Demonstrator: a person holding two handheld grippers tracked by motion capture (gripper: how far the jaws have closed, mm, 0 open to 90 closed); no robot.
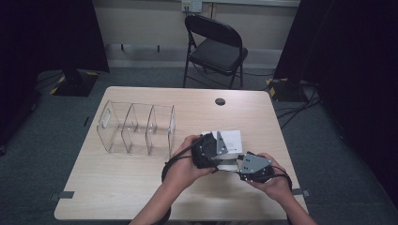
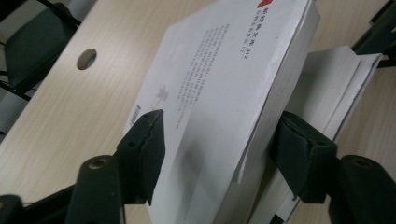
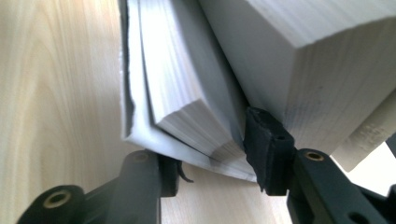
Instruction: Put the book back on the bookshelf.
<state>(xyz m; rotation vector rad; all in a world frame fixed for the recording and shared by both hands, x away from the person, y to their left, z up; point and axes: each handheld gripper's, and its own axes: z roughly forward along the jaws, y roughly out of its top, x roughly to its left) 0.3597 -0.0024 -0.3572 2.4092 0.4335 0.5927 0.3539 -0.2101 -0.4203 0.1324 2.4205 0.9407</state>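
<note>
Clearly the work in hand is two white books at the near right of the table point(image 1: 141, 187), just right of the clear divided organizer point(image 1: 136, 127) that stands left of centre.

The left gripper point(image 2: 215, 140) has the upper white book point(image 2: 219, 79) between its jaws: one pad lies on the printed cover, the other stands against the page side, so the jaws look closed on it, though the far pad's contact is partly hidden. That book is tilted, its lifted edge toward the gripper and its long axis running away from the fingers toward the table's far side. The high view shows the left gripper point(image 1: 209, 151) on the book's point(image 1: 230, 139) left near edge.

The right gripper point(image 3: 212, 154) grips the lower book point(image 3: 182, 93) — one jaw beneath the cover at the table, the other wedged in the seam between this book and the block of pages above it. It is seen in the high view point(image 1: 246, 165) at the near right corner of the pair.

The relation that matters is this: both books lie straight ahead of the fingers, stacked and touching, and the organizer's slots open well to the left. The left hand is the nearer one to those slots — so, as I judge it, the upper book should go first, turned upright along its long axis.
</note>
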